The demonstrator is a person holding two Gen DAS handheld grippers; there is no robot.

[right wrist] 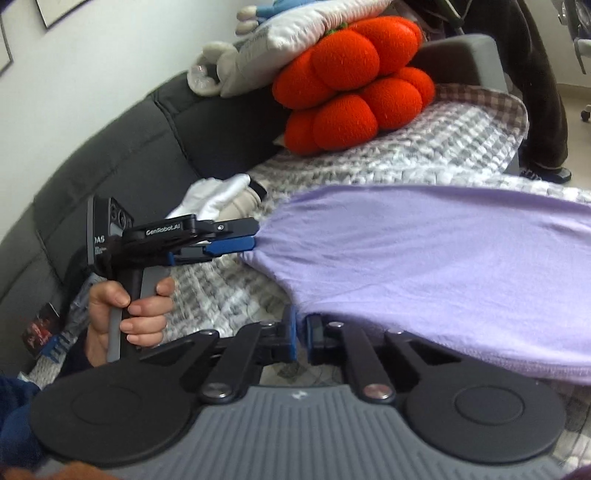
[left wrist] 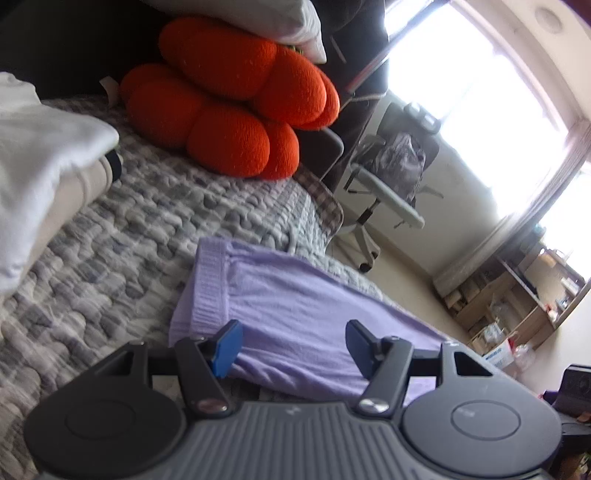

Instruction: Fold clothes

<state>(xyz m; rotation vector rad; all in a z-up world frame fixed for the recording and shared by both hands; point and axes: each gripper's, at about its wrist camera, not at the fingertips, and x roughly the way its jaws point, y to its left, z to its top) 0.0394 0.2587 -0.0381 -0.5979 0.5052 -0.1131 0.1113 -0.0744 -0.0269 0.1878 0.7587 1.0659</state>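
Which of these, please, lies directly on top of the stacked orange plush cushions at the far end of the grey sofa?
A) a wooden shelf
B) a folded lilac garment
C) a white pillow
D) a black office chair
C: in the right wrist view the white pillow rests directly on the upper of the two orange plush cushions, while the lilac knit garment lies lower down on the grey-and-white quilted blanket.

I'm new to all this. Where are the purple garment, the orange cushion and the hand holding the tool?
purple garment (right wrist: 443, 251), right wrist view, middle of the cloth.
orange cushion (left wrist: 229, 99), left wrist view, a central lobe.
hand (right wrist: 129, 314), right wrist view, fingers around the handle.
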